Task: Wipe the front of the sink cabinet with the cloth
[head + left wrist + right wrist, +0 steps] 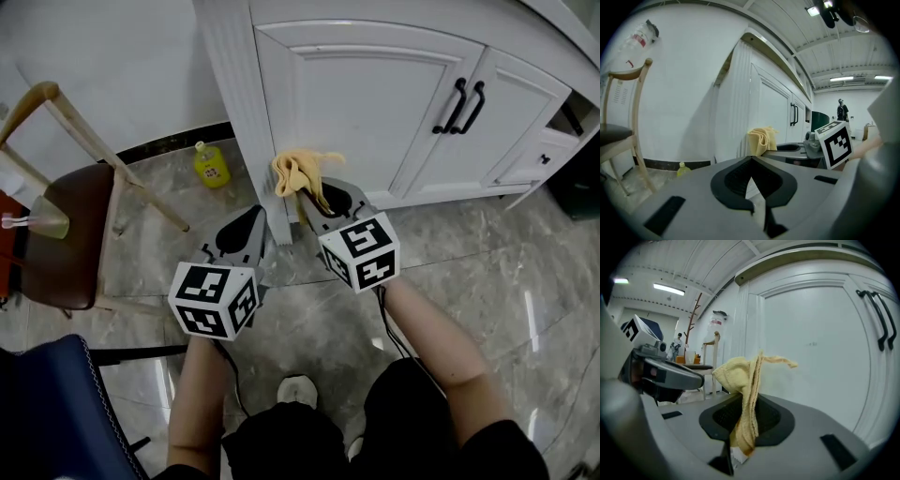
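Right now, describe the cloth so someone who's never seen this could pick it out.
Start at the white sink cabinet; near the foot of its left door, the right gripper holds a cloth close to the front. It is crumpled pale-yellow fabric pinched between the jaws, unlike the hard yellow bottle standing on the floor further left.

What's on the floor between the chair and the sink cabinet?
A small yellow bottle stands between the chair and the sink cabinet; the head view shows it best.
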`<state>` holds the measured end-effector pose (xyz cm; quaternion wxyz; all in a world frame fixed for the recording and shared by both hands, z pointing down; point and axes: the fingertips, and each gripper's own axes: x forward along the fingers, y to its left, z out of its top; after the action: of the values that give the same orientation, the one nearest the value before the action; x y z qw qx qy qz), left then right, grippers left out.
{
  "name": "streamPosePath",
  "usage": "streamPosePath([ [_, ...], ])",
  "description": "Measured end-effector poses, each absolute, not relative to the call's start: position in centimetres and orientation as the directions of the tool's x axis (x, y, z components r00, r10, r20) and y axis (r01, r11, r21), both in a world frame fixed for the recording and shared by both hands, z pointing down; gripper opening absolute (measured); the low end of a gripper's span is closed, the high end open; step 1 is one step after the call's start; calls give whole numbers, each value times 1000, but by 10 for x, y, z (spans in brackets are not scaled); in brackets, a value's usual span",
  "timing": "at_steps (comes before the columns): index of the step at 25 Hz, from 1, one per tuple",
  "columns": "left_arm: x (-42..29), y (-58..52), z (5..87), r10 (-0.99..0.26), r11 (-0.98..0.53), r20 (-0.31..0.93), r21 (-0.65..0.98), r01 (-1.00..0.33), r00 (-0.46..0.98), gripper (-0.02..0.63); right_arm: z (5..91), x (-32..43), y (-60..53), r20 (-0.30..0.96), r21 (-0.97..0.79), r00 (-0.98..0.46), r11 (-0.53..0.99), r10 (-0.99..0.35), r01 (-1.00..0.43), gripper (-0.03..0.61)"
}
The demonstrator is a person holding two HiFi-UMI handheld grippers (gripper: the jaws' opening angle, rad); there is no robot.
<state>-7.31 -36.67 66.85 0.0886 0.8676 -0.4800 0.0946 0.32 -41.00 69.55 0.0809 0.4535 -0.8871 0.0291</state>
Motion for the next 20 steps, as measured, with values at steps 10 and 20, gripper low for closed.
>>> streamPosePath([
  [10, -66, -363, 684, -794, -549, 264, 77, -832, 548, 14, 702, 81, -429, 137, -9, -414, 417, -900, -909, 84],
  [20, 0, -371, 694, -710, -647, 264, 122, -753, 653, 14, 707, 208, -430, 152, 22, -190, 195, -970, -981, 84],
])
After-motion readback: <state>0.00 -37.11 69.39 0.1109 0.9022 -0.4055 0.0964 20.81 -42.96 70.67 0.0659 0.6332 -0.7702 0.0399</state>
